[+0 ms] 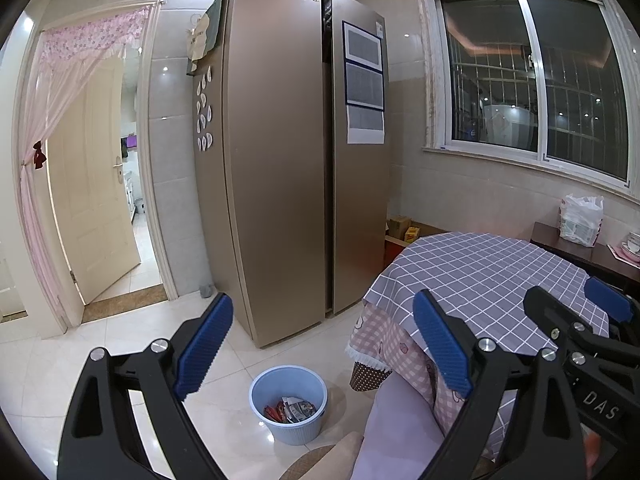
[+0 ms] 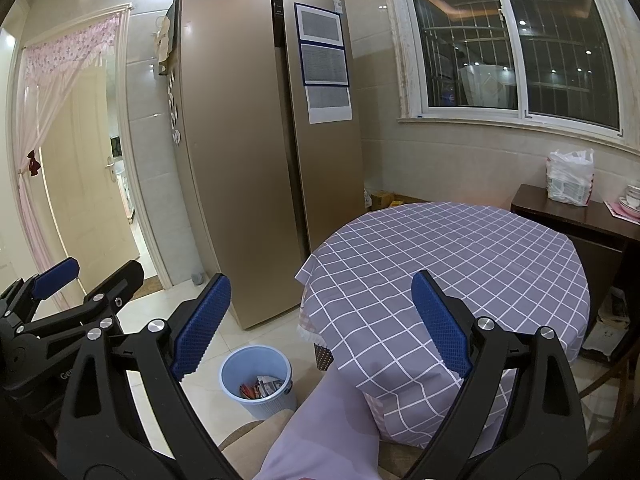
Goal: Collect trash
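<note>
Nearest to us, our left gripper [image 1: 322,344] holds its blue ribbed pads [image 1: 204,346] spread wide with nothing between them. Through the gap, on the pale tiled floor [image 1: 120,344], stands the round light-blue plastic waste bin [image 1: 288,408], and the trash, crumpled wrappers in red and grey [image 1: 290,410], lies inside it at the bottom. Behind the bin rises the tall gold two-door fridge [image 1: 280,160]. Just right of the bin is the round table under a lilac cloth with a white grid [image 1: 488,276], its top bare. Our right gripper [image 2: 320,320] hangs over that table's near edge, jaws likewise wide apart and holding nothing. A white plastic bag [image 2: 570,180] sits on the dark wooden side cabinet [image 2: 580,216] far right.
</note>
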